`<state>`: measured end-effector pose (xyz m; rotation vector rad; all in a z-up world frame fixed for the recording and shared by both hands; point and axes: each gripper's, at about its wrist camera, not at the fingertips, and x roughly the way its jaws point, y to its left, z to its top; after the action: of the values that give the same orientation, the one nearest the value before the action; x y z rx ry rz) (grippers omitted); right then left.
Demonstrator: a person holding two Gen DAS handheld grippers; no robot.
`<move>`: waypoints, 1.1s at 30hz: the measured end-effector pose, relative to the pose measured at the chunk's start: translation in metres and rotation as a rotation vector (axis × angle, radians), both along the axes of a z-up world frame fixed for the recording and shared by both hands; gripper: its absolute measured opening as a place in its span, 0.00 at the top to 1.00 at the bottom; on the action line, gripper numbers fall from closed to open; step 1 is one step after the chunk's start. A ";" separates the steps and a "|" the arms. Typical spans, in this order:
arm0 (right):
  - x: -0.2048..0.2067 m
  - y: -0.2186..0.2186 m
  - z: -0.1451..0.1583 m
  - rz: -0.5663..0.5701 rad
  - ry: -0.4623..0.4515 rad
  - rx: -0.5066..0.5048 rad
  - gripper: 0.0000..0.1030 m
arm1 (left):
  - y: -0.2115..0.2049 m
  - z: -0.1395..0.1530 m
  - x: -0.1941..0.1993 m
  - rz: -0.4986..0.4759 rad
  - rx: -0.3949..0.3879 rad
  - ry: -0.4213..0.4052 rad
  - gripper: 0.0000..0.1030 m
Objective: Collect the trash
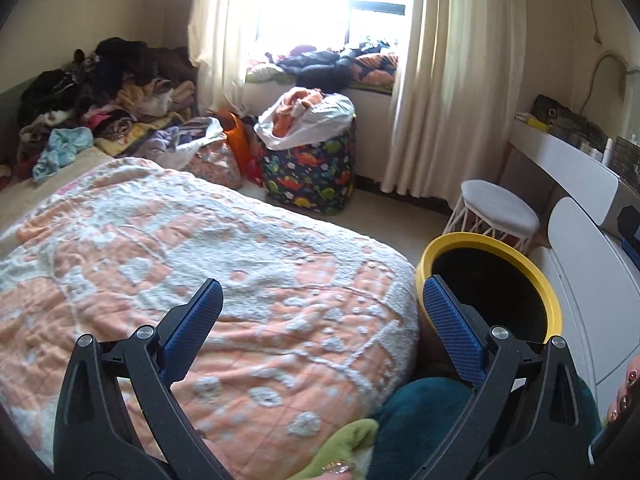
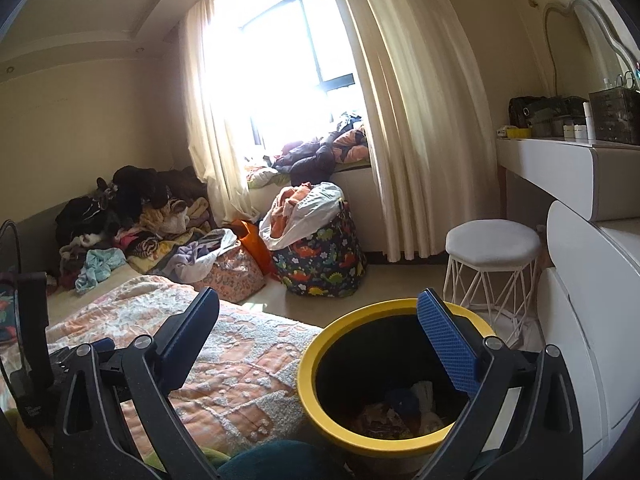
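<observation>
Where the bed meets the floor, yellow-rimmed bin (image 2: 400, 380) standing upright just beside the quilt's (image 1: 200, 248) edge, black inside, with crumpled trash (image 2: 404, 408) lying at its bottom; what the scraps are cannot be told in the dim interior, possibly paper and wrappers

Left gripper (image 1: 322, 332) with jaws spread wide and nothing between them, blue pads facing each other above the peach-and-white quilt, right-hand pad overlapping the bin's rim in the left wrist view

Right gripper (image 2: 318, 336) likewise gaping at full width, holding nothing, poised above and in front of the bin's mouth, one finger over the quilt, the other over the bin's far rim

Behind, against the wall: heap of clothes (image 1: 100, 104) at the head of the bed, dinosaur-print bag (image 2: 320, 264) stuffed with laundry beneath the window, cream curtains (image 2: 420, 120), white wire-legged stool (image 2: 492, 256) beside the white dressing table (image 2: 560, 160)

At the lower edge of the left wrist view, teal fabric (image 1: 420, 416) and a strip of green cloth (image 1: 344, 448), near the person's painted nails (image 1: 624, 396)
</observation>
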<state>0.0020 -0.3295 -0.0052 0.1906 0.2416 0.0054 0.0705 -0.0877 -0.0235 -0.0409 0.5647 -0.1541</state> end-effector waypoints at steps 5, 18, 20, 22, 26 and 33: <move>-0.009 0.020 -0.006 0.004 -0.034 -0.026 0.06 | 0.021 -0.003 -0.019 0.035 0.003 -0.027 0.11; -0.013 0.036 -0.020 0.016 -0.045 -0.077 0.06 | 0.030 -0.009 -0.037 0.047 0.002 -0.085 0.11; -0.012 0.035 -0.021 0.012 -0.042 -0.071 0.06 | 0.029 -0.009 -0.037 0.049 0.002 -0.085 0.11; -0.012 0.033 -0.021 0.009 -0.038 -0.069 0.06 | 0.029 -0.008 -0.037 0.046 0.003 -0.086 0.11; -0.013 0.031 -0.021 0.000 -0.039 -0.068 0.06 | 0.026 -0.009 -0.038 0.040 0.005 -0.087 0.11; -0.014 0.030 -0.021 -0.006 -0.040 -0.064 0.06 | 0.026 -0.009 -0.037 0.040 0.006 -0.087 0.11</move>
<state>-0.0119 -0.2990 -0.0262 0.1273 0.2006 -0.0044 0.0333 -0.0616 -0.0330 -0.0400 0.4769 -0.1145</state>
